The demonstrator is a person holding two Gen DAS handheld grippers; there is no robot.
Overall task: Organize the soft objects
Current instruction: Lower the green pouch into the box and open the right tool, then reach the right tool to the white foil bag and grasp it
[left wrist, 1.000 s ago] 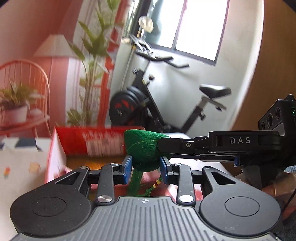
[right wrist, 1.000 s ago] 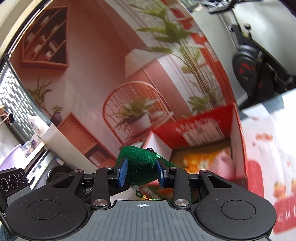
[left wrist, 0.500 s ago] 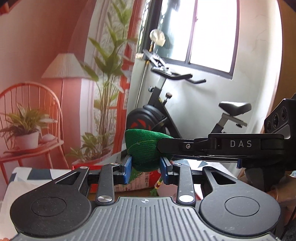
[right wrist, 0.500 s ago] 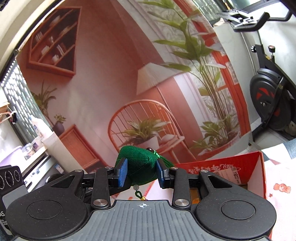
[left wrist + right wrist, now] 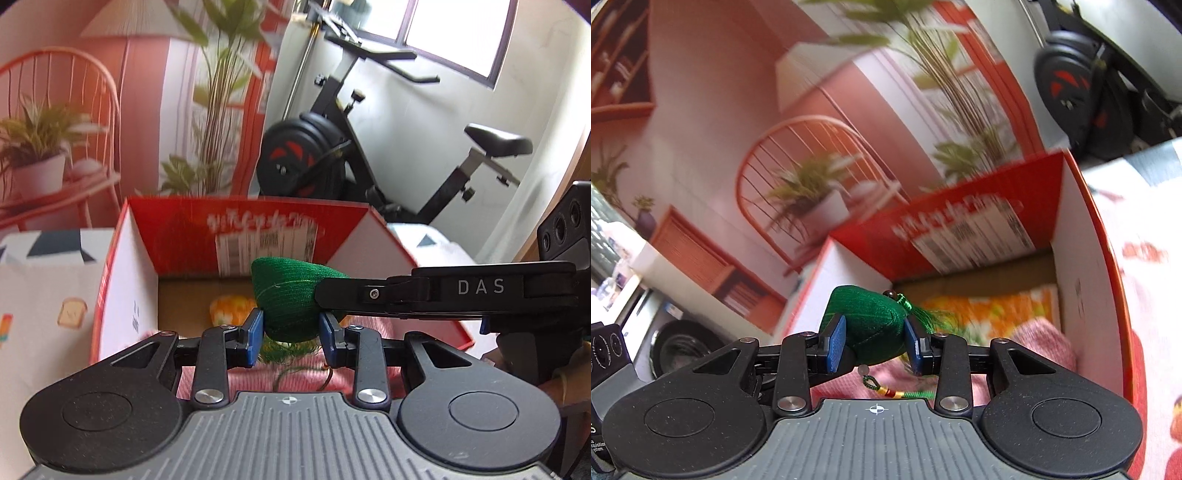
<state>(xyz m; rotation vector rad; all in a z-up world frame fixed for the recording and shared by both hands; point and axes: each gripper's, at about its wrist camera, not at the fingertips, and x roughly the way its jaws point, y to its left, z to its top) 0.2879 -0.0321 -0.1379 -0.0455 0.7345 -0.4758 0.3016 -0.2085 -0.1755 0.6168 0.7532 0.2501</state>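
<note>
Both views have tipped downward since half a second ago, so the red box [image 5: 258, 236] now fills the space ahead of the jaws, its orange and pink soft things [image 5: 1027, 321] showing just beyond and beneath them. Left gripper [image 5: 290, 334] and right gripper [image 5: 873, 347] each stay clenched on the green tasselled pouch [image 5: 288, 299], sharing it between them, likely so it drops cleanly inside.

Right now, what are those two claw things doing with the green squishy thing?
A person holds a gripper in each hand. The left gripper and the right gripper both pinch one green stuffed pouch, holding it above an open red box. A pink knit piece and an orange patterned cloth already lie inside.
</note>
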